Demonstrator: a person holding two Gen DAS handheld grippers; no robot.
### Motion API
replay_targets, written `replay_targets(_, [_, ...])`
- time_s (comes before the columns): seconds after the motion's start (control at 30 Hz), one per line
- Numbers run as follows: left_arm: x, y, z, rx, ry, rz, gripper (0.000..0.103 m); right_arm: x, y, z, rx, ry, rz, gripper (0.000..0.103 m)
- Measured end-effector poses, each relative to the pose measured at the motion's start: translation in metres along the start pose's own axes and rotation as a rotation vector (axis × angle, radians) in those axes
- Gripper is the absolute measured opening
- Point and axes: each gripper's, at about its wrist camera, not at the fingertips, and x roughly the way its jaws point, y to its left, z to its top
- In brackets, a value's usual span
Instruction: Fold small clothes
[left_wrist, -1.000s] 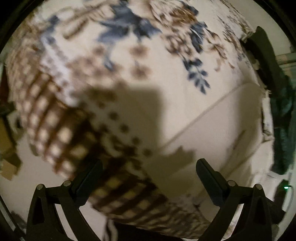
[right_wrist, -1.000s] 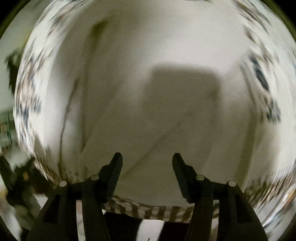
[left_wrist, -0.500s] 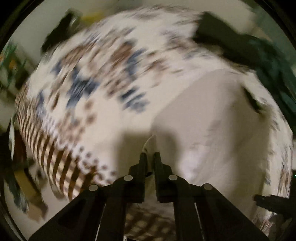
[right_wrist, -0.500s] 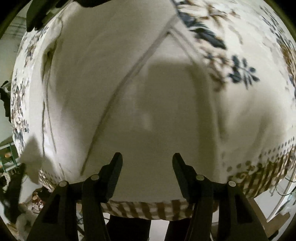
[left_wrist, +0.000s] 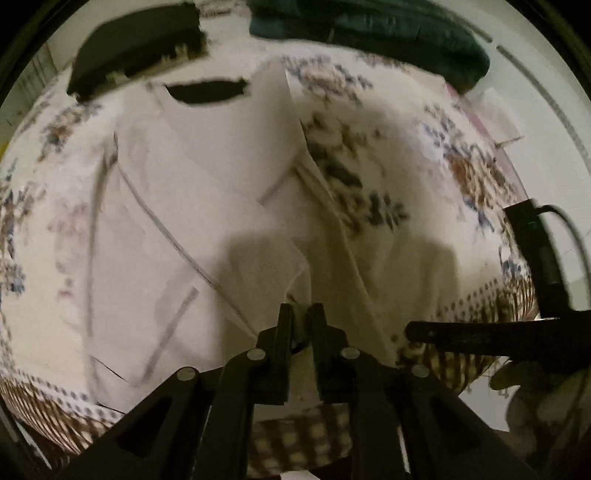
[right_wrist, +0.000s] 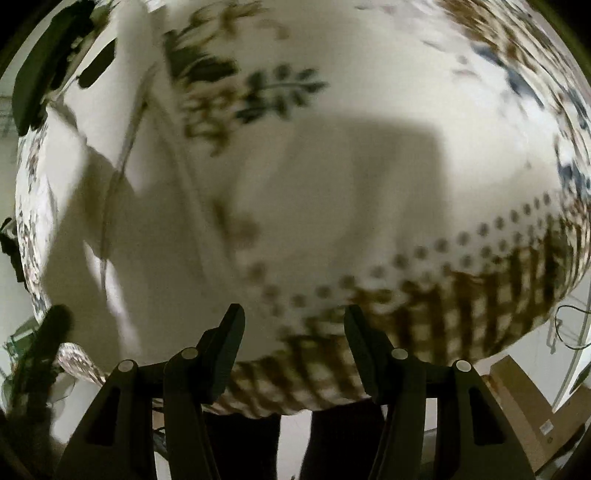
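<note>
A small white garment (left_wrist: 184, 206) with a dark neck opening lies spread on a floral tablecloth (left_wrist: 424, 177). My left gripper (left_wrist: 300, 314) is shut on a corner of the garment and holds it lifted, so the cloth folds over itself. In the right wrist view the garment (right_wrist: 92, 221) shows at the left, blurred. My right gripper (right_wrist: 293, 321) is open and empty, above the tablecloth's (right_wrist: 369, 110) dotted, checked border, to the right of the garment. It also shows in the left wrist view (left_wrist: 480, 336) at the right.
A black folded item (left_wrist: 136, 48) and a dark green garment (left_wrist: 369, 29) lie at the table's far edge. A cardboard box (right_wrist: 532, 417) stands on the floor at the right. The table's near edge runs just before both grippers.
My left gripper closed on the garment's corner and swung right, carrying it over the garment. My right gripper stayed open and moved right, off the garment, to the table's border.
</note>
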Motion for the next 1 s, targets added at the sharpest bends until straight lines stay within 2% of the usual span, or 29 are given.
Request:
replay_targets(0.03, [0.003, 0.001, -0.002, -0.013, 0.012, 0.011, 0.011, -0.009, -0.025, 0.000, 0.001, 0.004, 0.006, 0.058])
replay_targets(0.07, [0.005, 0.005, -0.004, -0.031, 0.026, 0.032, 0.020, -0.018, -0.050, 0.003, 0.002, 0.006, 0.017, 0.058])
replay_targets(0.1, [0.006, 0.010, -0.005, -0.049, 0.038, 0.046, 0.046, -0.025, -0.068, -0.001, 0.002, 0.005, 0.029, 0.058])
replay_targets(0.13, [0.007, 0.017, -0.004, -0.072, 0.051, 0.053, 0.064, -0.033, -0.091, -0.008, 0.002, 0.003, 0.046, 0.059])
replay_targets(0.17, [0.005, 0.031, -0.006, -0.108, 0.058, 0.057, 0.092, -0.036, -0.104, 0.008, 0.003, 0.002, 0.059, 0.060])
replay_targets(0.23, [-0.006, 0.071, -0.010, -0.189, 0.036, 0.077, 0.093, -0.049, -0.135, 0.004, 0.005, -0.005, 0.109, 0.061])
replay_targets(0.3, [-0.017, 0.101, -0.017, -0.250, 0.026, 0.121, 0.093, -0.053, -0.132, 0.024, 0.006, 0.006, 0.161, 0.061])
replay_targets(0.33, [-0.022, 0.120, -0.023, -0.285, 0.024, 0.148, 0.093, -0.056, -0.141, 0.023, 0.004, 0.012, 0.192, 0.062])
replay_targets(0.43, [-0.030, 0.184, -0.050, -0.418, 0.041, 0.201, 0.093, -0.055, -0.155, 0.029, -0.014, 0.051, 0.268, 0.062])
replay_targets(0.5, [-0.025, 0.210, -0.063, -0.469, 0.063, 0.202, 0.093, -0.046, -0.171, 0.033, -0.026, 0.090, 0.296, 0.062])
replay_targets(0.63, [-0.009, 0.248, -0.091, -0.536, 0.138, 0.134, 0.091, -0.032, -0.200, 0.029, -0.033, 0.159, 0.317, 0.062])
replay_targets(0.73, [0.005, 0.256, -0.106, -0.536, 0.189, 0.074, 0.091, -0.024, -0.217, 0.028, -0.028, 0.195, 0.322, 0.062])
replay_targets(0.77, [0.009, 0.256, -0.111, -0.531, 0.195, 0.057, 0.087, -0.021, -0.223, 0.027, -0.028, 0.201, 0.320, 0.062])
replay_targets(0.83, [0.010, 0.254, -0.117, -0.519, 0.193, 0.057, 0.063, -0.026, -0.242, 0.018, -0.021, 0.209, 0.317, 0.062])
replay_targets(0.87, [0.010, 0.253, -0.120, -0.518, 0.189, 0.060, 0.030, -0.031, -0.254, 0.015, -0.008, 0.208, 0.323, 0.059])
replay_targets(0.9, [0.008, 0.253, -0.123, -0.523, 0.189, 0.051, 0.005, -0.038, -0.261, 0.023, 0.004, 0.199, 0.325, 0.054])
replay_targets(0.97, [-0.001, 0.250, -0.125, -0.533, 0.172, 0.045, 0.004, -0.053, -0.292, 0.017, 0.031, 0.178, 0.322, 0.011])
replay_targets(1.0, [-0.008, 0.248, -0.126, -0.531, 0.166, 0.046, 0.004, -0.062, -0.306, 0.016, 0.042, 0.167, 0.321, 0.005])
